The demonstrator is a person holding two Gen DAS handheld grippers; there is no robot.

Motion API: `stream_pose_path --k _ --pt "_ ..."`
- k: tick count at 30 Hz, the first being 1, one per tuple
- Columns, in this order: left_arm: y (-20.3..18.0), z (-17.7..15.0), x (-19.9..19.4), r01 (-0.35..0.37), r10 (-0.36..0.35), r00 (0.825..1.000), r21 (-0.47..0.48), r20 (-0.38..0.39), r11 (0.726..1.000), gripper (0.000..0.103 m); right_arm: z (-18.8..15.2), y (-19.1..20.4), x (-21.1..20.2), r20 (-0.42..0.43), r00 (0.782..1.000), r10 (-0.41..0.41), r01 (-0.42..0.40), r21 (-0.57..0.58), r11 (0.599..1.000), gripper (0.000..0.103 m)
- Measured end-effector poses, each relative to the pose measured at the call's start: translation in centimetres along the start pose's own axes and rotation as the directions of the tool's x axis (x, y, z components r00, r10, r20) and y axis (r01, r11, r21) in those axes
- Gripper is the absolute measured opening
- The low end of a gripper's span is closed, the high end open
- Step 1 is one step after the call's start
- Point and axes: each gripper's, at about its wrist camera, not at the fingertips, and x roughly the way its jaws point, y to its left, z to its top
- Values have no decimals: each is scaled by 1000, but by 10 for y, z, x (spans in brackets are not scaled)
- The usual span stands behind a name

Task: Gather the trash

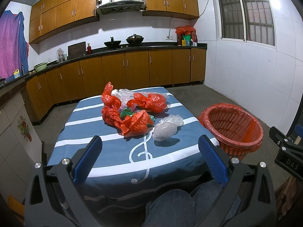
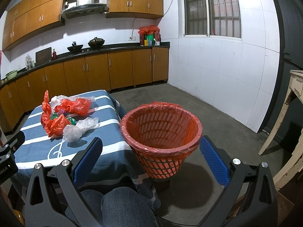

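Observation:
A heap of crumpled red plastic bags point(image 1: 132, 111) lies on the blue striped table point(image 1: 113, 151), with green wrappers point(image 1: 126, 112) and bubble wrap point(image 1: 123, 94) among them. A clear plastic bag point(image 1: 166, 128) lies nearest, to the heap's right. The heap also shows in the right wrist view point(image 2: 56, 123), as does the clear bag point(image 2: 75, 130). A red basket point(image 2: 161, 132) lined with a red bag stands on the floor right of the table and looks empty. My left gripper point(image 1: 150, 141) is open and empty above the table's near part. My right gripper point(image 2: 151, 143) is open and empty before the basket.
Wooden kitchen cabinets point(image 1: 132, 70) and a counter with woks run along the back wall. A white tiled wall with a barred window point(image 2: 212, 9) is on the right. A worn cream table point(image 2: 291, 123) stands at far right. The person's knees point(image 1: 180, 206) are at the table's near edge.

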Motion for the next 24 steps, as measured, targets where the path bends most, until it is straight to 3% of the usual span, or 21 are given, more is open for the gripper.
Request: stream_pose_path --k 24 --pt "0 0 0 1 -1 1000 -1 -1 1000 99 0 1 1 0 1000 -1 1 1 1000 101"
